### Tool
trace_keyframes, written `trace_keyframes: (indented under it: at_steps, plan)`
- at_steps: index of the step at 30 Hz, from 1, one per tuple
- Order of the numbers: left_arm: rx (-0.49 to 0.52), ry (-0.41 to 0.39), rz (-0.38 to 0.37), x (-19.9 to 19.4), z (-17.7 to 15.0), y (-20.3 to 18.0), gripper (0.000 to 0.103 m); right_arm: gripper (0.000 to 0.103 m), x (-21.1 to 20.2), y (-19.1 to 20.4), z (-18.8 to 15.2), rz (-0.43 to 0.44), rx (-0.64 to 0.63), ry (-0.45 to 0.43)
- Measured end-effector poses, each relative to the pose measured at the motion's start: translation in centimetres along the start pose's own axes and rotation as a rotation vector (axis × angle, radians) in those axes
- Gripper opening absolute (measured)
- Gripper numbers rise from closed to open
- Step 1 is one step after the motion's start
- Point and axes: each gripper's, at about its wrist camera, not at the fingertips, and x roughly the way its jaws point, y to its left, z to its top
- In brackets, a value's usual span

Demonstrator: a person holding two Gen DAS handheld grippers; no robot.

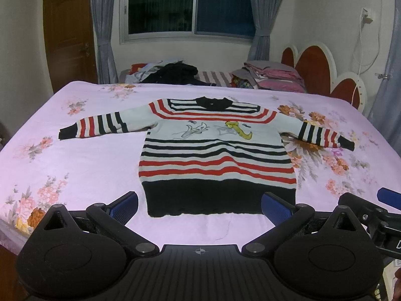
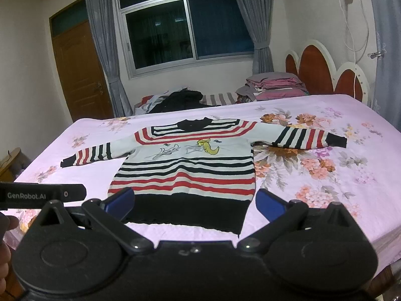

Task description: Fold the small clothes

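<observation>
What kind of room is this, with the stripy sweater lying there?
Most likely a bedroom. The striped sweater lies flat on a bed with a flowery pink sheet. Behind it stand a red and white headboard, a curtained window and a stack of folded bedding.

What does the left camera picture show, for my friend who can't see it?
A small striped sweater in red, black and white lies flat on a pink flowered bedsheet, sleeves spread wide and a cartoon print on its chest. The open left hand-held gripper hovers just before its black hem. Behind are a dark window and piled clothes.
</observation>
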Motion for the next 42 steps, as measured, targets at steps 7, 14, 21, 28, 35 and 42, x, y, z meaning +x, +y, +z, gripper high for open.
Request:
trace_keyframes:
  at_steps: [7, 14, 21, 28, 35, 42]
  plan:
    - [-0.003, 0.000, 0.000, 0.0, 0.0, 0.0, 0.103, 0.103, 0.0, 0.3, -0.1, -0.001, -0.004, 0.001]
    - [-0.003, 0.004, -0.001, -0.1, 0.0, 0.0, 0.103, 0.103, 0.0, 0.3, -0.2, 0.003, -0.004, 0.000]
    - [-0.003, 0.006, 0.000, -0.1, 0.0, -0.1, 0.103, 0.103, 0.1, 0.4, -0.1, 0.001, -0.003, 0.001]
    - [0.002, 0.012, -0.002, 0.4, 0.2, 0.0, 0.103, 0.103, 0.3, 0.4, -0.3, 0.000, 0.000, 0.006]
    - [0.002, 0.025, -0.004, 1.1, 0.3, 0.0, 0.103, 0.103, 1.0, -0.1, -0.3, -0.004, 0.008, 0.023]
    - [0.008, 0.031, -0.001, 1.6, 0.3, 0.1, 0.103, 0.103, 1.1, -0.2, -0.2, -0.002, 0.011, 0.026]
